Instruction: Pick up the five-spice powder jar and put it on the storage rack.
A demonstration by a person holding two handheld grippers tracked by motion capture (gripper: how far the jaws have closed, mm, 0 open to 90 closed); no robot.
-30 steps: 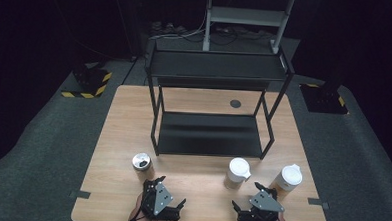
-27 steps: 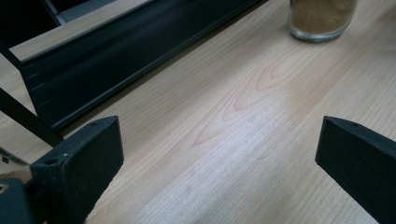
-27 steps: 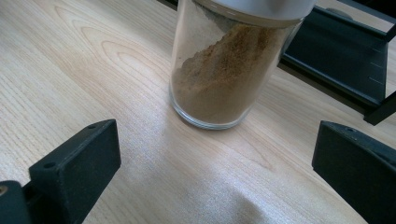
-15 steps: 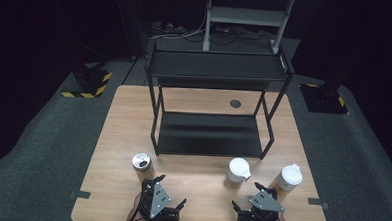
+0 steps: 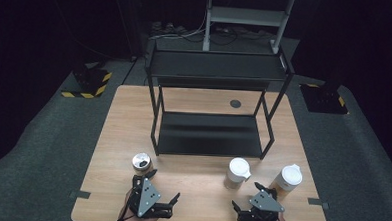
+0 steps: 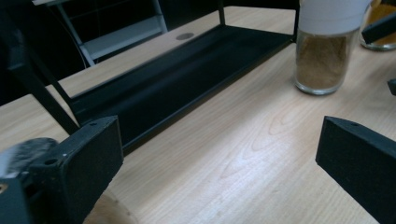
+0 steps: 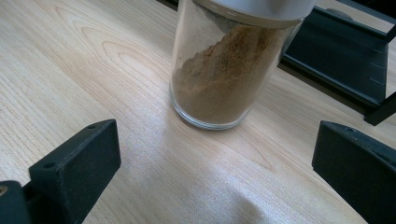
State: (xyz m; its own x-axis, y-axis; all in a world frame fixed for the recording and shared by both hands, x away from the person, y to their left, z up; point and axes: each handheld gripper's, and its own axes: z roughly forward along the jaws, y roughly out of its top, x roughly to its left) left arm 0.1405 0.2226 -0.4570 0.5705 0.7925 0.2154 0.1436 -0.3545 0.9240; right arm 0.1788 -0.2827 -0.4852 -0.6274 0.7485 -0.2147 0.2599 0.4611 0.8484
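The right gripper (image 5: 258,197), jaws spread, faces the upright white-lidded glass jar of brown powder (image 7: 224,74) just beyond, slightly left.

- Table (image 5: 195,190): pale wood, matt, visible grain.
- Rack (image 5: 210,133): black metal, faint sheen.
- Spice jar (image 7: 229,70): clear glossy glass, white plastic lid.
- Jaws: matt black plastic.
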